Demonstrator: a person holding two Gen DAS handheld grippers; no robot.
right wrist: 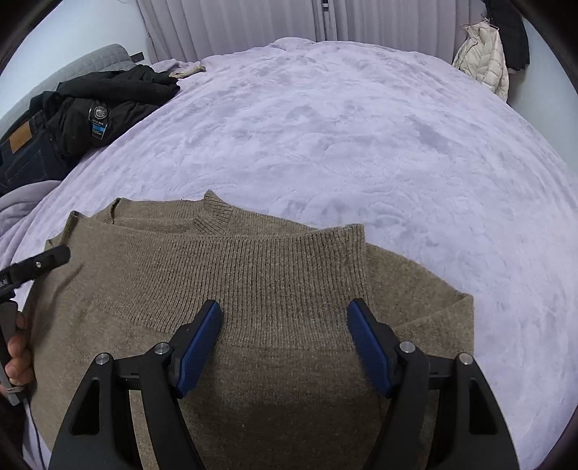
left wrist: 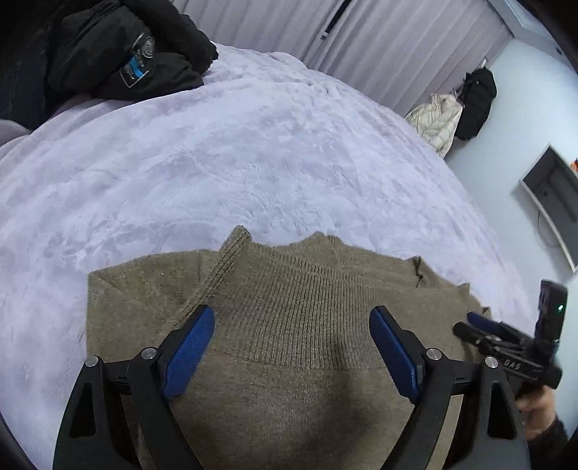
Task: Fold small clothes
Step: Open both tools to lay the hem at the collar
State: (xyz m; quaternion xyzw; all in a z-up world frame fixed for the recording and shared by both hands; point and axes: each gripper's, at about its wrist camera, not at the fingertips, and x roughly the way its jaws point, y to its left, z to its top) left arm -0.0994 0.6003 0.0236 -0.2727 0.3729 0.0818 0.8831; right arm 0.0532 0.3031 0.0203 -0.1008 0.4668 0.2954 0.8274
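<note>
A: Where's the sweater [right wrist: 231, 296] relative to the ribbed band [right wrist: 274, 264]?

B: It's partly folded on the lavender blanket [right wrist: 361, 137]. The ribbed band is laid across the top of it and its long axis runs side to side. The folded stack behind the band shows another ribbed edge toward the curtains [right wrist: 253, 21].

A: Grippers?

B: The left gripper [left wrist: 292, 327] has its jaws spread wide with nothing between the pads. It sits just short of the band, aimed down at it. The right gripper [right wrist: 285, 321] is also released, with its jaws apart over the band and no cloth pinched.

A: Which one is nearer the band's free corner?

B: The right. In its view the band's right corner sits just beyond the right finger. The left one covers the other end, and from the right view it appears at the band's left side.

A: So what's next?

B: My guess is another fold across the band's long axis. Each gripper would need to bite its own end of the near edge. The knit looks thick, so there's a risk of a pinch grabbing only the top layer.

A: What about the black jacket [right wrist: 108, 101]?

B: It's well clear, far left of the band.
</note>
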